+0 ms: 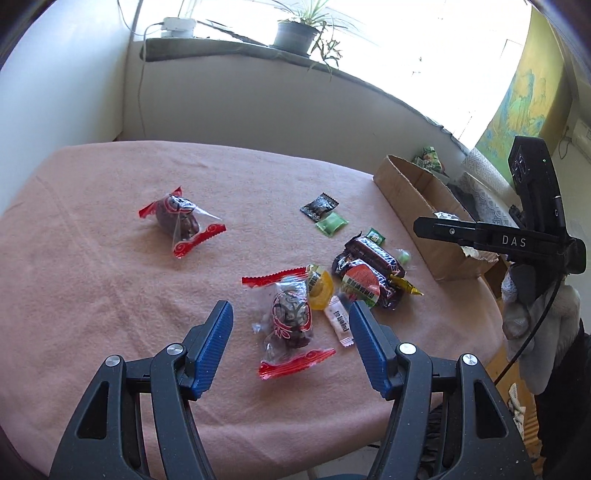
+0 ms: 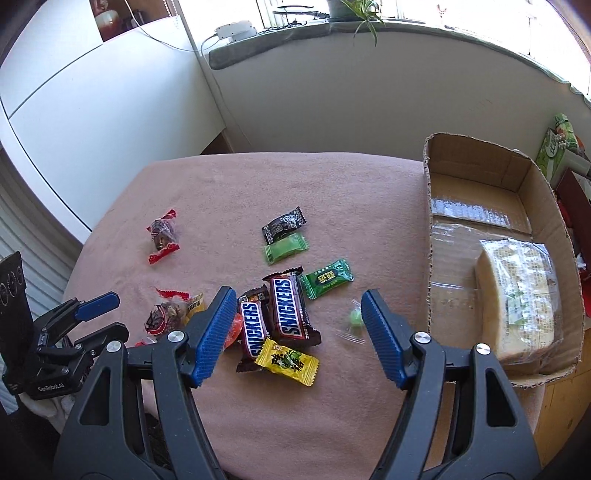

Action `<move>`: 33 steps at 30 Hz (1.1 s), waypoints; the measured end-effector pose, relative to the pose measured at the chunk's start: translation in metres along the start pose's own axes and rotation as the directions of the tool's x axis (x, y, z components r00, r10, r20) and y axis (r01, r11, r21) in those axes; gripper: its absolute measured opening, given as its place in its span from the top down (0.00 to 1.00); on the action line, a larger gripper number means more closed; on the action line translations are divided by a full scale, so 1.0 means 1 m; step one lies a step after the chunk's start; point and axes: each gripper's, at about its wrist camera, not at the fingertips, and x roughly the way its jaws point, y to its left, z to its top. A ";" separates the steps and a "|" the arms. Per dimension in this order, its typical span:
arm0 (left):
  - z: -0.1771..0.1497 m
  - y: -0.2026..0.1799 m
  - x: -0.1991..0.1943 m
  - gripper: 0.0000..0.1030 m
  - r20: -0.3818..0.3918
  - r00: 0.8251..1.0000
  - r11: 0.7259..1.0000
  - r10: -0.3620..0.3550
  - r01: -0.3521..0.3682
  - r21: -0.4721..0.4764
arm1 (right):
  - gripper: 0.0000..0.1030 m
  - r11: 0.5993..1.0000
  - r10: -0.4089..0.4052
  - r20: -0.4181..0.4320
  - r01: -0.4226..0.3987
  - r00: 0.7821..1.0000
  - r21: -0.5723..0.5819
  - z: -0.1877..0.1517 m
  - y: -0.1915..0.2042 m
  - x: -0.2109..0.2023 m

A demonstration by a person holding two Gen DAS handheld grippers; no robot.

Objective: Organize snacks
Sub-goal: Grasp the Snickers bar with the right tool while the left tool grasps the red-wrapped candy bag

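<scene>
Snacks lie on a pink cloth table (image 1: 110, 258). My left gripper (image 1: 291, 325) is open above a red-ended clear date packet (image 1: 290, 325); a second such packet (image 1: 181, 221) lies farther left. My right gripper (image 2: 299, 310) is open and empty over two Snickers bars (image 2: 288, 314) and a yellow candy (image 2: 288, 360). Around them lie a green packet (image 2: 325, 282), a pale green candy (image 2: 286, 248), a black candy (image 2: 284, 225) and a small green sweet (image 2: 354, 319). The cardboard box (image 2: 428, 206) at the right holds a wrapped cake (image 2: 517, 295).
The box stands at the table's right edge, with a green carton (image 2: 557, 147) beyond it. A windowsill with a potted plant (image 1: 295, 33) runs behind the table. The left gripper shows in the right wrist view (image 2: 92, 317) at the left.
</scene>
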 end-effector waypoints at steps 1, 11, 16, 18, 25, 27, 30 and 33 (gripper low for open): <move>-0.002 0.002 0.003 0.37 -0.008 1.000 1.000 -0.002 0.002 -0.007 | 0.29 1.000 0.007 -0.015 -0.007 1.000 0.007 0.001 0.000 0.005; -0.008 0.010 0.022 0.37 -0.061 0.998 0.998 -0.035 0.031 -0.055 | 0.35 0.999 0.036 -0.116 -0.034 0.993 0.025 0.002 -0.001 0.040; -0.007 0.012 0.026 0.38 -0.062 0.997 0.998 -0.037 0.033 -0.062 | 0.42 0.999 0.032 -0.149 -0.030 0.988 0.020 0.002 -0.001 0.056; -0.006 0.013 0.029 0.39 -0.062 0.997 0.997 -0.035 0.031 -0.065 | 0.47 0.999 0.034 -0.158 -0.031 0.987 0.020 0.003 -0.001 0.060; -0.008 0.016 0.033 0.50 -0.076 0.996 0.997 -0.040 0.035 -0.071 | 0.56 0.999 0.044 -0.192 -0.043 0.980 0.011 0.002 0.003 0.074; -0.009 0.015 0.034 0.54 -0.076 0.996 0.997 -0.036 0.031 -0.068 | 0.60 0.999 0.044 -0.195 -0.043 0.980 0.005 0.001 0.005 0.076; -0.008 0.016 0.035 0.56 -0.075 0.996 0.997 -0.039 0.034 -0.068 | 0.61 0.999 0.042 -0.195 -0.042 0.980 0.002 0.003 0.006 0.077; -0.009 0.016 0.034 0.60 -0.069 0.997 0.997 -0.041 0.037 -0.062 | 0.63 0.999 0.039 -0.197 -0.041 0.980 -0.007 0.003 0.007 0.077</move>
